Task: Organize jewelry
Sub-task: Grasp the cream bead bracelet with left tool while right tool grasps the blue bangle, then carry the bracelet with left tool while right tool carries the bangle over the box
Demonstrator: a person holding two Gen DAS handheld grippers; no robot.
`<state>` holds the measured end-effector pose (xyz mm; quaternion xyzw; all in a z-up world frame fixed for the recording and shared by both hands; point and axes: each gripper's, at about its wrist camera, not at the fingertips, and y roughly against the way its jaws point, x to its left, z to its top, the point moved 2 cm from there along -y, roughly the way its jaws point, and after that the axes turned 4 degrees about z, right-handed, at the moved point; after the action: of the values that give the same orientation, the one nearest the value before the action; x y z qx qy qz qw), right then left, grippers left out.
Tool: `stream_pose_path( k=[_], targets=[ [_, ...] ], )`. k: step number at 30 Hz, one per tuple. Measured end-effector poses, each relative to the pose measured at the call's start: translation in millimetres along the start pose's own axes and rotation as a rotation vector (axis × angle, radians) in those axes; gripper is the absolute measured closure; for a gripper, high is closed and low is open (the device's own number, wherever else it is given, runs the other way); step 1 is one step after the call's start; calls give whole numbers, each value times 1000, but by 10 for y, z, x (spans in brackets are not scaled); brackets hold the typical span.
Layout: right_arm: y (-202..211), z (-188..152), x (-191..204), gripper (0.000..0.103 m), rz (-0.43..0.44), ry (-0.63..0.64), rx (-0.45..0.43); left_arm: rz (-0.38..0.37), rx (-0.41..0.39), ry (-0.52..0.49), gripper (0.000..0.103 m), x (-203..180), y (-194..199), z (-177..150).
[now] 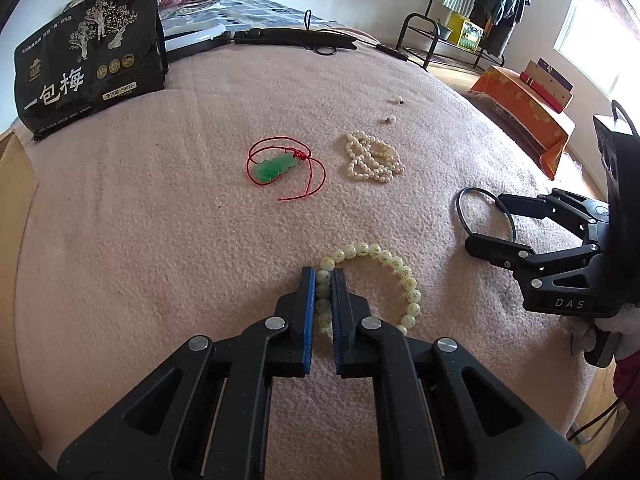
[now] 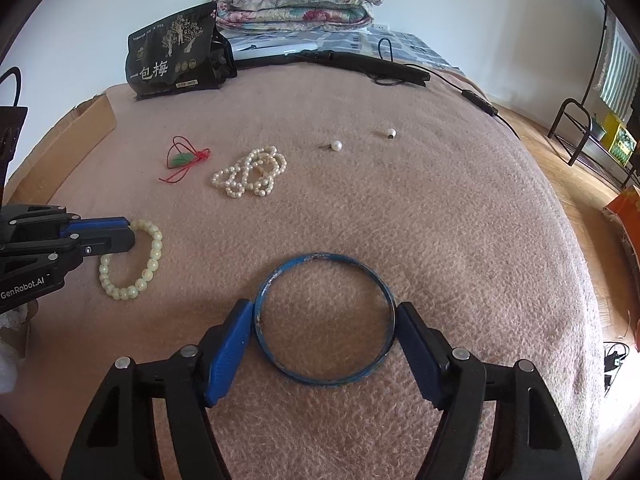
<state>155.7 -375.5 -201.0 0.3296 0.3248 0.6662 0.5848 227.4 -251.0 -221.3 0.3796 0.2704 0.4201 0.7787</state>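
Left wrist view: the left tool is clamped tight on the near-left side of a pale green bead bracelet lying on the pink blanket of the bed. Toward the far edge lie a jade pendant on red cord and a heap of pearl strands, with two pearl earrings beyond. A black snack bag stands at the far left corner.

Right wrist view: the right tool sits wide around a blue bangle, one pad at each side of the ring, just touching it. The bangle lies flat near the bed's near edge, the bead bracelet to its left.
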Motion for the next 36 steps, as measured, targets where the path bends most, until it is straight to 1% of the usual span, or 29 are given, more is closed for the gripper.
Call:
stream_pose_path(
  k=[8, 22, 36],
  targets=[
    [115, -10, -3, 29, 8, -16, -23, -10, -30, -6, 98, -19, 145, -5],
    [379, 39, 0, 29, -5, -35, -65, -28, -86, -9, 98, -37, 467, 22],
    [632, 126, 124, 29, -7, -14, -101, -19, -140, 18, 98, 99, 800, 17]
  ],
)
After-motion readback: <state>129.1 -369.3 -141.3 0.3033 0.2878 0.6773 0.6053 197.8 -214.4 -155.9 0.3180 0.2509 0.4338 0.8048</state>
